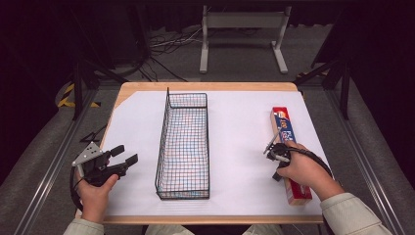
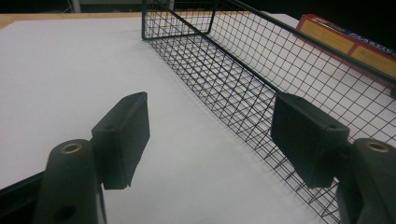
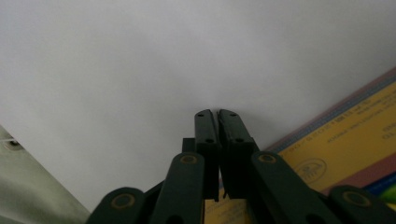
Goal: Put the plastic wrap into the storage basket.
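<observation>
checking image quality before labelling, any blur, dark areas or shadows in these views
High view: white sheet evenly lit, surroundings dark. Left gripper view: fingers slightly soft, wire basket sharp, faint shadow beneath it. Right gripper view: fingers and box blurred, corners dim.

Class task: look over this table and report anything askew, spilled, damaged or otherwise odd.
Nothing stands out. The wire basket stands upright and undamaged on the white sheet; the long box lies flat near the right edge, slightly angled. Nothing is spilled.
</observation>
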Motion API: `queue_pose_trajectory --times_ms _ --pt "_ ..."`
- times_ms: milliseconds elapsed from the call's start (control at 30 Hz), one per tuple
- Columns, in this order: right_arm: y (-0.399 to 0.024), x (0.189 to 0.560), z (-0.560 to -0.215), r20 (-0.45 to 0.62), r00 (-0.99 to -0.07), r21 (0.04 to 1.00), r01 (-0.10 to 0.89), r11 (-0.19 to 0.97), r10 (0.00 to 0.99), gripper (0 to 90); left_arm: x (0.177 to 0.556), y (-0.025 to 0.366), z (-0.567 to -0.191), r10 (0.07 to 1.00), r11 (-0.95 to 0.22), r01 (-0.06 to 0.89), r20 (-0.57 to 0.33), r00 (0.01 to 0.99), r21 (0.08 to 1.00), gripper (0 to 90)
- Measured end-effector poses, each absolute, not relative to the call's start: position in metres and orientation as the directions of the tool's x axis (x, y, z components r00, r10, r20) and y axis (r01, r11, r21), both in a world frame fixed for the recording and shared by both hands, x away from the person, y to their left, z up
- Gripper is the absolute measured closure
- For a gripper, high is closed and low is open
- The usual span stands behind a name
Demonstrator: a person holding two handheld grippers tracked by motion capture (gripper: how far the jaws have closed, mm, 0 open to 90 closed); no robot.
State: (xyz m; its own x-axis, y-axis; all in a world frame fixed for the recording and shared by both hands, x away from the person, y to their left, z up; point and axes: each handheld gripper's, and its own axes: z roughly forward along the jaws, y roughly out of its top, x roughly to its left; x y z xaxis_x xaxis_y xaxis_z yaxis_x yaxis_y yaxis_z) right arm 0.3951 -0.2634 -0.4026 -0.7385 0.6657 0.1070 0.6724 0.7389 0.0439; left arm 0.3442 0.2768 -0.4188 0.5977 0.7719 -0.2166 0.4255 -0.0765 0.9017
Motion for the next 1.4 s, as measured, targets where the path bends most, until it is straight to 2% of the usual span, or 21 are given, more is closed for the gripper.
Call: queue_pose_trajectory --times_ms 100,200,233,300,333,367,433,467,700,833,1167,1400 --pt "-0.264 0.394 -0.399 0.127 -0.735 0.099 0.677 0.729 0.666 82.8 0.344 0.277 -0.419 0.773 -0.077 0.425 -0.215 0.597 0.902 28.9" --pt "-0.266 0.39 -0.387 0.148 -0.74 0.224 0.671 0.706 0.656 78.3 0.343 0.278 -0.418 0.782 -0.07 0.419 -0.211 0.586 0.905 28.9" --pt "-0.266 0.39 -0.387 0.148 -0.74 0.224 0.671 0.706 0.656 78.3 0.343 0.278 -0.418 0.782 -0.07 0.419 -0.211 0.586 0.905 28.9" --pt "-0.27 0.387 -0.375 0.149 -0.744 0.322 0.659 0.68 0.651 74.2 0.343 0.278 -0.418 0.784 -0.068 0.421 -0.212 0.584 0.905 28.9" --pt "-0.27 0.387 -0.375 0.149 -0.744 0.322 0.659 0.68 0.651 74.2 0.343 0.278 -0.418 0.785 -0.069 0.419 -0.21 0.583 0.905 28.9" --pt "-0.272 0.386 -0.37 0.146 -0.744 0.366 0.653 0.663 0.652 72.6 0.343 0.278 -0.418 0.786 -0.068 0.42 -0.211 0.581 0.905 28.9" --pt "-0.279 0.385 -0.36 0.144 -0.734 0.471 0.64 0.607 0.663 66.2 0.342 0.278 -0.418 0.787 -0.068 0.416 -0.208 0.581 0.907 28.8" --pt "-0.279 0.385 -0.36 0.144 -0.734 0.471 0.64 0.607 0.663 66.2 0.342 0.278 -0.418 0.786 -0.07 0.415 -0.206 0.582 0.907 28.8" --pt "-0.307 0.385 -0.34 0.167 -0.646 0.673 0.627 0.392 0.745 51.6 0.341 0.275 -0.416 0.786 -0.105 0.398 -0.169 0.594 0.911 28.0" --pt "-0.318 0.386 -0.333 0.165 -0.614 0.721 0.609 0.33 0.772 45.3 0.341 0.276 -0.416 0.79 -0.097 0.397 -0.172 0.589 0.913 28.0" --pt "-0.336 0.391 -0.326 0.169 -0.502 0.79 0.584 0.188 0.848 36.2 0.343 0.277 -0.417 0.784 -0.104 0.399 -0.172 0.597 0.911 27.4" --pt "-0.341 0.397 -0.318 0.153 -0.381 0.841 0.534 0.083 0.912 31.2 0.34 0.282 -0.414 0.783 -0.085 0.384 -0.177 0.596 0.919 27.1"
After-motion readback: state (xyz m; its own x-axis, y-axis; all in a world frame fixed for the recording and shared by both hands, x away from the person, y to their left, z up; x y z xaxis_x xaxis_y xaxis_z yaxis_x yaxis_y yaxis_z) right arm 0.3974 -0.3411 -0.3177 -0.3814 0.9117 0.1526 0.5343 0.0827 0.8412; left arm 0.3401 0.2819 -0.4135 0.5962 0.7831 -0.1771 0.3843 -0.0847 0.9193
